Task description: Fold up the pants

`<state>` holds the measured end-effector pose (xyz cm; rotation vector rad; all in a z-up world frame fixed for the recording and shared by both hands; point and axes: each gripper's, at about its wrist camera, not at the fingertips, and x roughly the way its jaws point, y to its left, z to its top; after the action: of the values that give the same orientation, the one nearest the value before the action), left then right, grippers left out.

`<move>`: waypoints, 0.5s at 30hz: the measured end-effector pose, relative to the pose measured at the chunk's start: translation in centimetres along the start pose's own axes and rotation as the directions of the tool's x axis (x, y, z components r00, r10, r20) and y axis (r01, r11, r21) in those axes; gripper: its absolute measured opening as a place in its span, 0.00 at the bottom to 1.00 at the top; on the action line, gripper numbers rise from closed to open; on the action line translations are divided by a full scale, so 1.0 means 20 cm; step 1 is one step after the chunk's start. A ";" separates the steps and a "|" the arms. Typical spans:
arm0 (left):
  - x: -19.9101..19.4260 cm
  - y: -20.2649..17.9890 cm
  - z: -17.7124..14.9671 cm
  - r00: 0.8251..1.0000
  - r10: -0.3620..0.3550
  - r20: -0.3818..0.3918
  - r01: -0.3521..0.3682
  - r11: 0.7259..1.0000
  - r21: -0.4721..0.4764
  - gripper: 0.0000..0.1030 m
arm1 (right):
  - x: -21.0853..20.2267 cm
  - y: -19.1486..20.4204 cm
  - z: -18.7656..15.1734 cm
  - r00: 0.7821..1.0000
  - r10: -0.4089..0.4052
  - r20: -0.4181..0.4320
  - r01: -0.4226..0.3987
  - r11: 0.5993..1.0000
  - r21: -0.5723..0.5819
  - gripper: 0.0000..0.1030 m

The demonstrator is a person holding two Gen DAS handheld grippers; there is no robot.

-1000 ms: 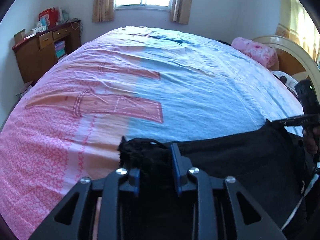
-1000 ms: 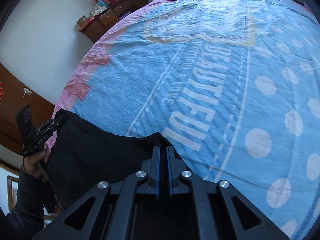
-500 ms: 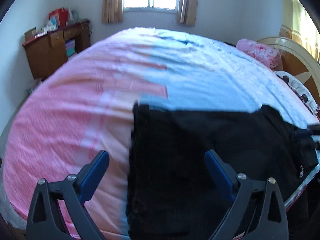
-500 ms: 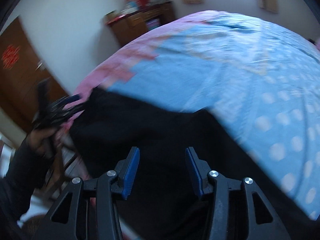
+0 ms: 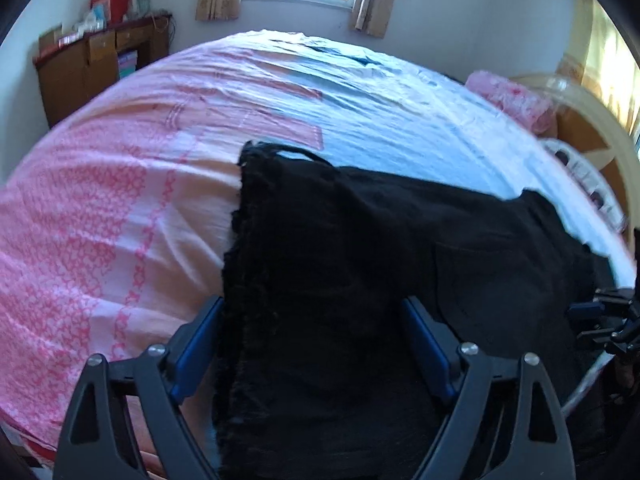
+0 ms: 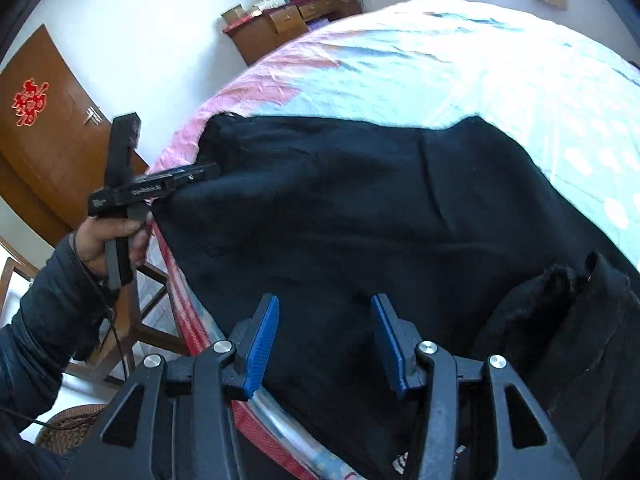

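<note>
The black pants [image 5: 360,248] lie spread across the near edge of the bed, part hanging over the edge; they also show in the right wrist view [image 6: 360,208]. My left gripper [image 5: 312,344] is open and empty, its blue pads to either side of the cloth near the left end; it shows from the side in the right wrist view [image 6: 200,174]. My right gripper [image 6: 324,340] is open and empty just above the pants at the bed's edge; it appears at the right margin of the left wrist view [image 5: 600,320].
The bed [image 5: 120,208] has a pink and blue sheet. A wooden desk [image 5: 92,72] with clutter stands by the far wall. A pink pillow [image 5: 516,100] and a headboard [image 5: 592,120] lie at the right. A wooden door [image 6: 44,140] and a chair [image 6: 132,320] are beside the bed.
Both grippers, shut on the pants a second ago, have opened and let go. The pants now lie on the bed. Both grippers have pulled back towards the near edge.
</note>
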<state>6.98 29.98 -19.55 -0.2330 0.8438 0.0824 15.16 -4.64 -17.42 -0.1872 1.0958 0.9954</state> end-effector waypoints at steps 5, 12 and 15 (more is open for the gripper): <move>-0.04 -0.05 0.02 1.000 0.000 -0.017 0.001 1.000 0.026 0.51 | 0.01 0.09 -0.02 0.999 -0.035 0.035 0.037 0.996 -0.081 0.63; -0.09 0.15 0.00 0.982 -0.182 0.045 0.187 0.966 -0.177 0.28 | 0.03 0.11 -0.05 0.998 -0.020 0.066 0.026 0.995 -0.097 0.71; -0.11 0.16 -0.01 0.973 -0.219 0.068 0.229 0.950 -0.214 0.24 | 0.01 0.04 -0.05 0.995 0.052 0.084 -0.050 0.999 -0.022 0.71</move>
<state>4.87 33.04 -18.62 -0.5335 0.7593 -0.0324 13.84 -4.64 -17.76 -0.1322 1.0182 1.0509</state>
